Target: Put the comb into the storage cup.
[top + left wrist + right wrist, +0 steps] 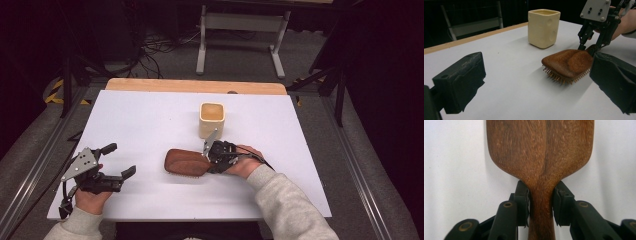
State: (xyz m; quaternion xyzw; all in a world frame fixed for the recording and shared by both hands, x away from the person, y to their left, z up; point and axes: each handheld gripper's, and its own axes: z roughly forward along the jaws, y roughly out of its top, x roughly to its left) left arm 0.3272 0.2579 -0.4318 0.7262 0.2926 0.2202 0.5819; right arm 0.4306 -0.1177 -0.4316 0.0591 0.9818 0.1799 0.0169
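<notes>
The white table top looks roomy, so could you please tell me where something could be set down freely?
The white table top is bare along its far-left stretch, left of the cream cup, and on its right side beyond the right tool. The near strip between the left tool and the wooden hairbrush is narrower. It is crowded mid-table, around cup, brush and right tool.

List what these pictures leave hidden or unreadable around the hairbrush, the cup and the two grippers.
- Hairbrush handle: in the high view the right gripper and hand cover it; in the right gripper view the bottom edge cuts it off.
- Bristle tips: under the brush head in the left gripper view.
- Cup contents: rim too high in the left gripper view; too small in the high view.
- Left gripper: its pads' faces are unreadable there.
</notes>
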